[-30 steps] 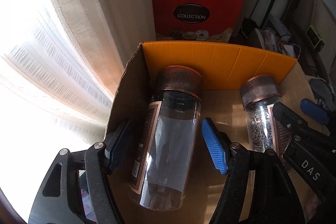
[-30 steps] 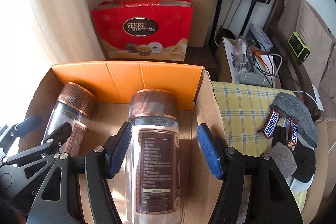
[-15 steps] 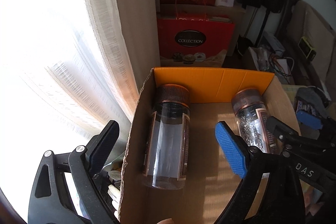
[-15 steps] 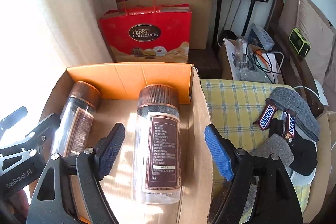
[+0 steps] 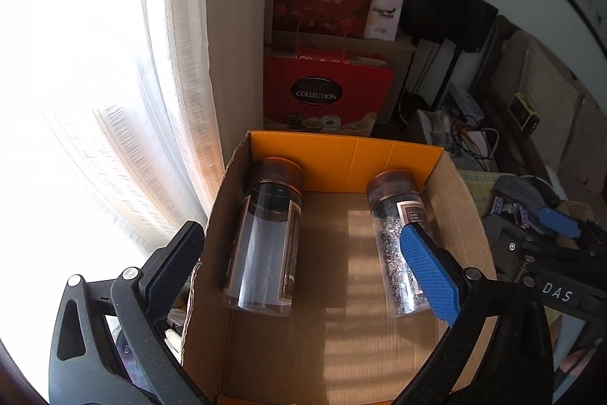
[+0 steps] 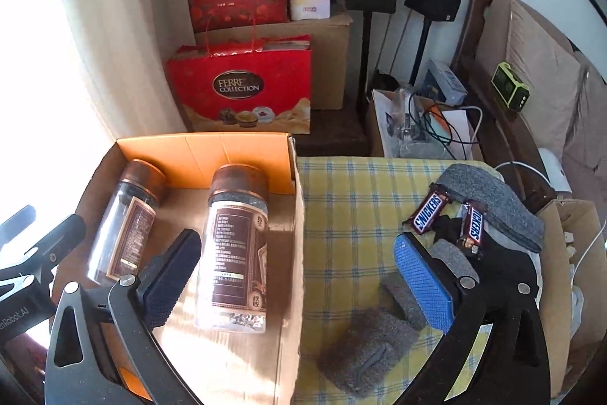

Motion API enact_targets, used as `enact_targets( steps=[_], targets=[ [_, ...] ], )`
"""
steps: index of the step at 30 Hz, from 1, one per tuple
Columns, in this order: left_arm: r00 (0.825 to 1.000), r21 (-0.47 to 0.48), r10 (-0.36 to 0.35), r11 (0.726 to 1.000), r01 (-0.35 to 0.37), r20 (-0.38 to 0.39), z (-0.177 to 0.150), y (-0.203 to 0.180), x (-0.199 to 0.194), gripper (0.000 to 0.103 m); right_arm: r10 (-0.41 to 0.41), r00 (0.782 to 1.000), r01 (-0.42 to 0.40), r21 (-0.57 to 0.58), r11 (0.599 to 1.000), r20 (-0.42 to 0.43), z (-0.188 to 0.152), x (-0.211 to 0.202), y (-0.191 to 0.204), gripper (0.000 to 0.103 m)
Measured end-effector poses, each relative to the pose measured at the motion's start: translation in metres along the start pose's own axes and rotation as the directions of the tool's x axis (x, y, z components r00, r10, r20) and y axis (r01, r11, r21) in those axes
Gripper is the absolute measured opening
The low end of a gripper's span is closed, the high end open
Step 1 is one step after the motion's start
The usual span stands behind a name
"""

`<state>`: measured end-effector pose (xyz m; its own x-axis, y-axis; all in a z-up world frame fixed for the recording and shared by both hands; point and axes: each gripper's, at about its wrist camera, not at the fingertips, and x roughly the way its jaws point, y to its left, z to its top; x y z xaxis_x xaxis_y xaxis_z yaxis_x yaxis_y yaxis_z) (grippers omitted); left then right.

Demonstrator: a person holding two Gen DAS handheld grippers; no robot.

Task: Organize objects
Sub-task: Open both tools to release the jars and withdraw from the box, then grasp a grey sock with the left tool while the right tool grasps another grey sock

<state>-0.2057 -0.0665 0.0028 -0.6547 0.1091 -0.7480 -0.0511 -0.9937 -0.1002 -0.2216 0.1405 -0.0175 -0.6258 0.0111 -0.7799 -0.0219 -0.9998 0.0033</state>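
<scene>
Both grippers have pulled back and up from the box point(image 5: 459, 200) since a second ago, leaving two jars lying inside. Left gripper point(image 5: 303, 260) hangs spread wide, holding nothing; right gripper point(image 6: 299, 276) likewise released. Clear jar point(image 5: 265, 238) lies by the box's left wall, tea jar point(image 6: 237, 249) by its right wall, caps toward the orange flap point(image 5: 341, 158).
</scene>
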Motion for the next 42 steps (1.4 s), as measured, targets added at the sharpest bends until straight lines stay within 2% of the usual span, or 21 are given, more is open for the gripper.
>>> enact_targets(
  steps=[8,16,25,28,31,36,42],
  targets=[
    [1.000,0.006,-0.029,1.000,0.029,0.005,-0.010,-0.015,-0.019,0.103,0.007,1.000,-0.007,0.023,1.000,0.003,-0.013,-0.019,-0.025,0.103],
    [0.991,0.061,-0.135,0.989,0.136,-0.014,-0.020,-0.053,-0.036,0.103,-0.003,1.000,0.002,0.022,1.000,0.004,-0.028,-0.041,-0.065,0.103],
    [0.973,0.182,-0.226,0.956,0.232,-0.053,-0.044,-0.119,-0.042,0.103,-0.022,1.000,0.022,0.072,0.997,-0.009,-0.051,-0.052,-0.127,0.103],
    [0.969,0.234,-0.238,0.940,0.247,-0.068,-0.055,-0.142,-0.042,0.103,-0.035,0.999,0.036,0.084,0.996,-0.021,-0.057,-0.050,-0.145,0.103],
    [0.966,0.273,-0.246,0.927,0.258,-0.077,-0.065,-0.162,-0.042,0.103,-0.014,0.999,0.018,0.114,0.993,-0.036,-0.063,-0.045,-0.160,0.102],
    [0.961,0.308,-0.250,0.911,0.274,-0.116,-0.075,-0.187,-0.034,0.095,0.009,0.998,0.000,0.149,0.989,-0.062,-0.070,-0.038,-0.174,0.100],
    [0.952,0.352,-0.269,0.885,0.304,-0.144,-0.080,-0.213,-0.027,0.094,0.013,0.998,-0.001,0.163,0.987,-0.069,-0.072,-0.033,-0.184,0.095]
  ],
)
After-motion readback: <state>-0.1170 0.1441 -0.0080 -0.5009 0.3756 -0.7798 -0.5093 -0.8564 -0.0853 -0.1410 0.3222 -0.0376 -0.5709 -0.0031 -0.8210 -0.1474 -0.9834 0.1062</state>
